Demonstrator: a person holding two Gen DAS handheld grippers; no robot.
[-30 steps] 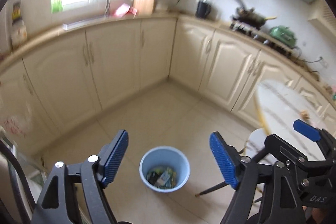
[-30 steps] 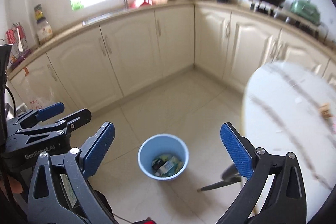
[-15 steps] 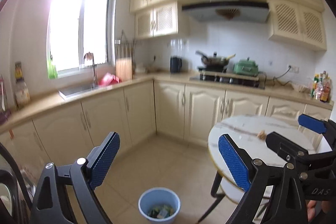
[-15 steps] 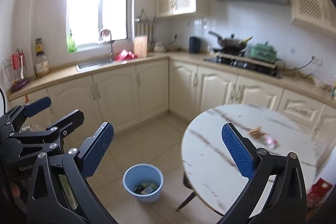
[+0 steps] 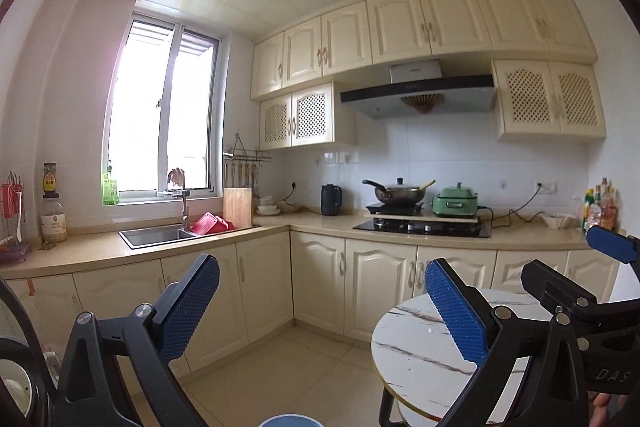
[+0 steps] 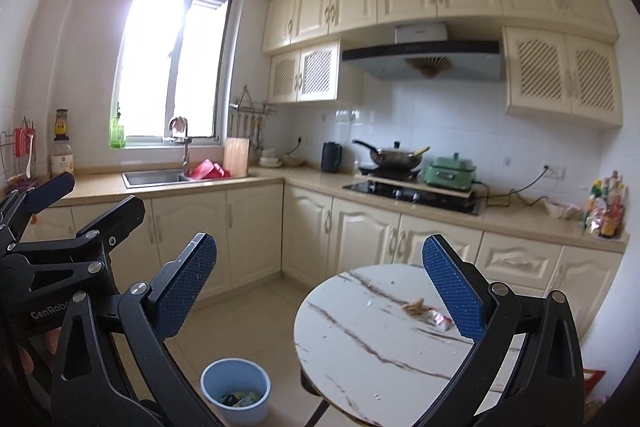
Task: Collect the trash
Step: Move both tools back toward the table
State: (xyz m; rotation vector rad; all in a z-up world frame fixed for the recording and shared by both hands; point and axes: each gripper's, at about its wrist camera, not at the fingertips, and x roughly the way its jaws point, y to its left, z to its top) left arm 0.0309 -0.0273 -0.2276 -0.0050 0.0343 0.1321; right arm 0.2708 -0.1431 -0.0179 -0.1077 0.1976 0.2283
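Both the left hand-held gripper (image 5: 320, 311) and the right hand-held gripper (image 6: 320, 283) are spread wide and hold nothing, so this looks like the approach to another piece. A crumpled wrapper (image 6: 438, 318) and brown scrap (image 6: 414, 305) lie on the round marble counter (image 6: 360, 339); next comes reaching over them. The blue bin (image 6: 234, 391) on the floor beside it holds wrappers.

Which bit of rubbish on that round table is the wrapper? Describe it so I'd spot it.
Find the round marble table in front of the stove cabinets. Near its far right edge lie two scraps together. The wrapper is the crinkled red-and-white one, right of the tan crumpled scrap.
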